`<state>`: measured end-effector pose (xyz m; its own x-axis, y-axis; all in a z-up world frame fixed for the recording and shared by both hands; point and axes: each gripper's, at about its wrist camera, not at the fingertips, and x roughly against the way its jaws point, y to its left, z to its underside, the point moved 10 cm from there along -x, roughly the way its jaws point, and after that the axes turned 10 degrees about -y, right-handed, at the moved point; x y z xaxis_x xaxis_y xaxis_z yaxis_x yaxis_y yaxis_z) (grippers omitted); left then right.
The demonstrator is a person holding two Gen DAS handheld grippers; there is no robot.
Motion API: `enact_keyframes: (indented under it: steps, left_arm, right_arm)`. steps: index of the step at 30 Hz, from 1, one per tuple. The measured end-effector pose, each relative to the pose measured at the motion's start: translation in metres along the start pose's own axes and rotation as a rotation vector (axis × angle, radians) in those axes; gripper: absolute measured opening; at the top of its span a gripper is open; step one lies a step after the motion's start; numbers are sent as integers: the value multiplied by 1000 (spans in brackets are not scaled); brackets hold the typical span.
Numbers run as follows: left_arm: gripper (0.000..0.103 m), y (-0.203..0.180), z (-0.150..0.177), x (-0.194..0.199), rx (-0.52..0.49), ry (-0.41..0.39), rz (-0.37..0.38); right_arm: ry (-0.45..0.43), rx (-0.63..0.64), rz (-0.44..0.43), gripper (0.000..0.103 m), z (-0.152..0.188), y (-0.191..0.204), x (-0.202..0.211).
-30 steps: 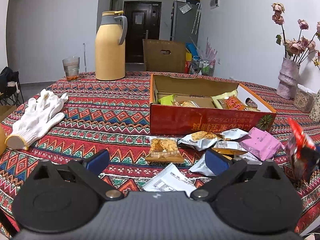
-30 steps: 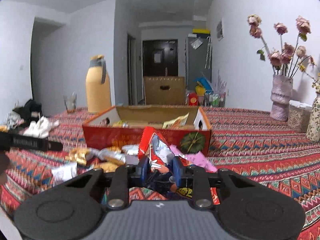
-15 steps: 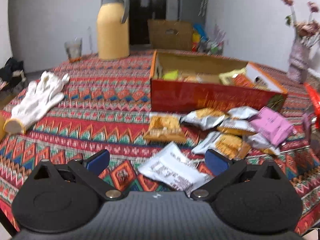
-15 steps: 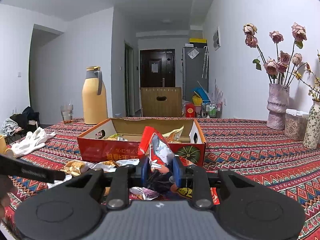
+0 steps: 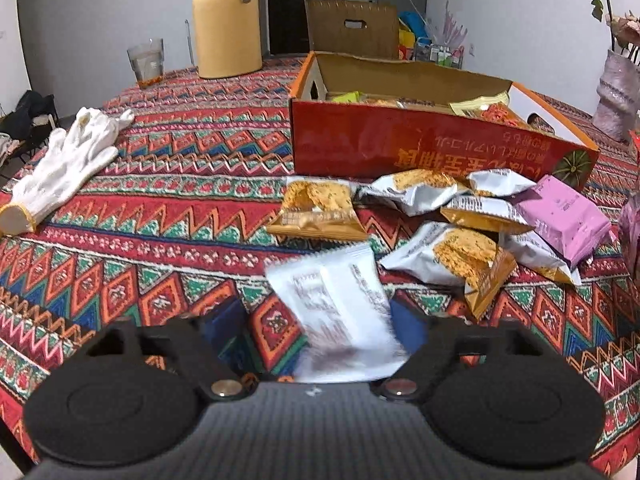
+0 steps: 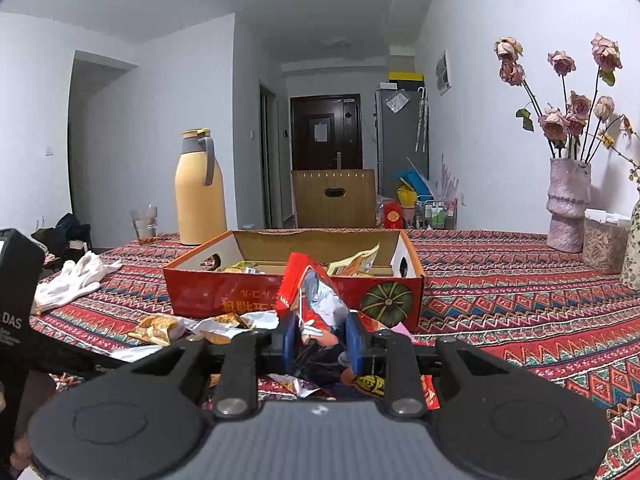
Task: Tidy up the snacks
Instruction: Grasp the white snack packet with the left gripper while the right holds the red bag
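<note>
My left gripper [image 5: 316, 326] is angled down at the tablecloth [image 5: 168, 208], jaws closing, with a white snack packet [image 5: 336, 308] lying between the blue pads; its right edge is against the right pad [image 5: 408, 326], the left pad is clear of it, no pinch yet. Loose snack packets [image 5: 440, 220] are piled at 1 o'clock, just in front of the red box [image 5: 420, 148] at 12, which has a few packets inside. White gloves [image 5: 68, 168] at 10 o'clock, yellow jug [image 5: 226, 20] at 11. My right gripper [image 6: 322, 338] is pressed tight on a red snack bag [image 6: 312, 296], held upright above the table, box [image 6: 224, 294] straight behind it at 12.
</note>
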<state>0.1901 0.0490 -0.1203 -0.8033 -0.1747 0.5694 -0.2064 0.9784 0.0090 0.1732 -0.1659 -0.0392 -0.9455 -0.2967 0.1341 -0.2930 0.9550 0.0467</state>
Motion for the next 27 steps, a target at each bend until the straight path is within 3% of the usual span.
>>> enact_keyframes:
  steps: [2,4,6,27]
  left_arm:
    - [67,-1,0,1,-1,-5,7]
    - [50,-2,-1,3,-5,-12,15]
    - [45,-3,-2,5,-6,-16,25]
    - [44,-1,-22,35,6,-108,42]
  right_arm:
    - [1,-2,-5,25,1,0,1]
    - [1,-3,-7,25,2,1,2]
    - [0,-3,-11,25,2,1,3]
    - [-37,-3,-2,25,-10,1,13]
